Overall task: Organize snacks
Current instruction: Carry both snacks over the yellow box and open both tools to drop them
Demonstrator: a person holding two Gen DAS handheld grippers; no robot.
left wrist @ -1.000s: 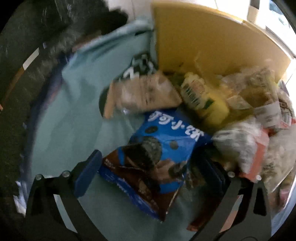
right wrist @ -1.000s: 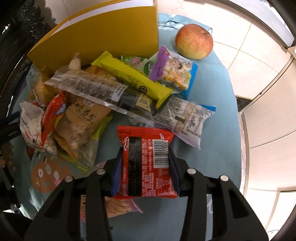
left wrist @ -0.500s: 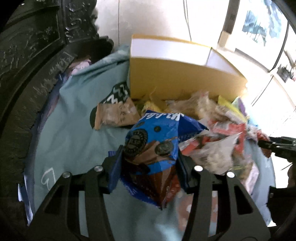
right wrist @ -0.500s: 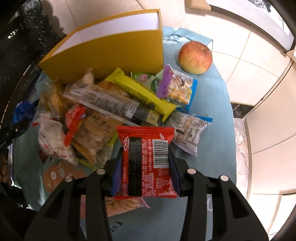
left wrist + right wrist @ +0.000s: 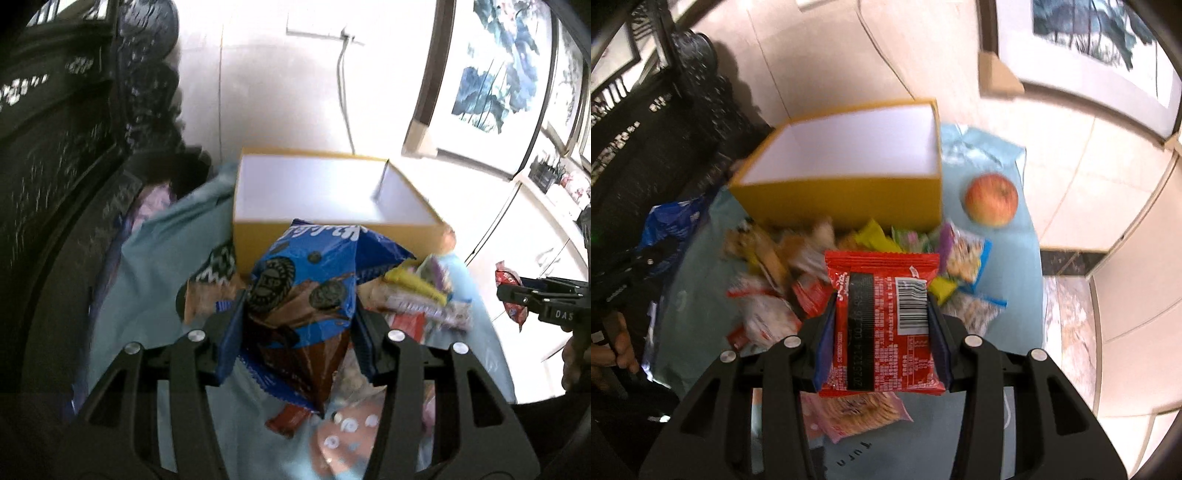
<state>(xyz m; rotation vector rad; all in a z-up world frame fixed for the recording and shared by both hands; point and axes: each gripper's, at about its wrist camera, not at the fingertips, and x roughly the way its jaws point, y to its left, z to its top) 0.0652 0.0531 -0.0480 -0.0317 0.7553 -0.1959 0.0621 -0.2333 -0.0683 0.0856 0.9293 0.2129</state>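
While both grippers hang above the snack pile point(image 5: 783, 266), left gripper point(image 5: 295, 343) clamped on blue cookie bag point(image 5: 306, 291), right gripper point(image 5: 881, 336) clamped on red packet point(image 5: 882, 321), yellow box point(image 5: 849, 199) at 12 o'clock

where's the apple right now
In the right wrist view, the apple sits alone on the blue cloth, just right of the yellow box.

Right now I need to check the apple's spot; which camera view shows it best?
The right wrist view: the apple sits whole on the blue cloth, right of the yellow box. The left wrist view shows only a blurred sliver at the box's right corner.
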